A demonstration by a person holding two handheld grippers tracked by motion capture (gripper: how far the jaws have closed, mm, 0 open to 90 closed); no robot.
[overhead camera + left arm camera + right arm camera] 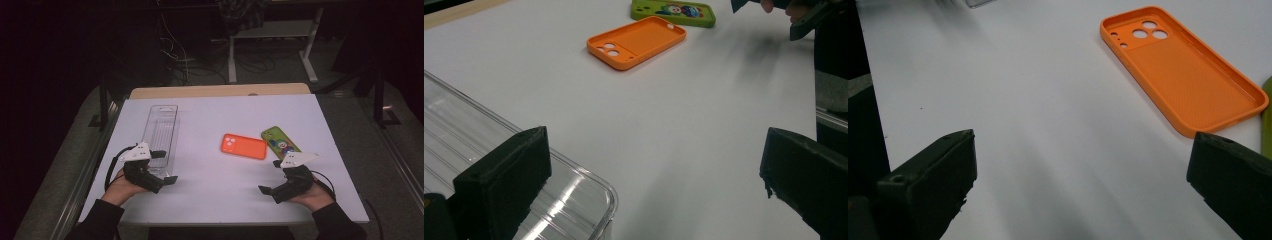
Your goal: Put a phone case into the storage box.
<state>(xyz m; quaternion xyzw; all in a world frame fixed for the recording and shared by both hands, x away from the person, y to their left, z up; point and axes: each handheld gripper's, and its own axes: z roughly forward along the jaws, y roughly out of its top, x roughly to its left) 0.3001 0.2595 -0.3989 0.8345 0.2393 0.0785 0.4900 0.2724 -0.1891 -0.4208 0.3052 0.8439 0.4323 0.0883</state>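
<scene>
Resting low over the near edge of the white table (210,200), both tools are held ready and nothing has yet been grasped. The left gripper (167,167) is seen with its jaws spread wide and empty, one jaw hanging above the near end of the clear plastic tray (161,131), which lies lengthwise at the left. The right gripper (270,176) is likewise wide open and holds nothing. The orange phone case (243,146) lies hollow side up near the middle of the table, just beyond and left of the right gripper; the green phone case (280,142) sits just beside it on the right, perhaps touching, though this is hard to tell. An approach step is judged to be in hand. For the next move, the right gripper would need to be brought forward so that one long rim of the orange case is straddled before the jaws are closed.
</scene>
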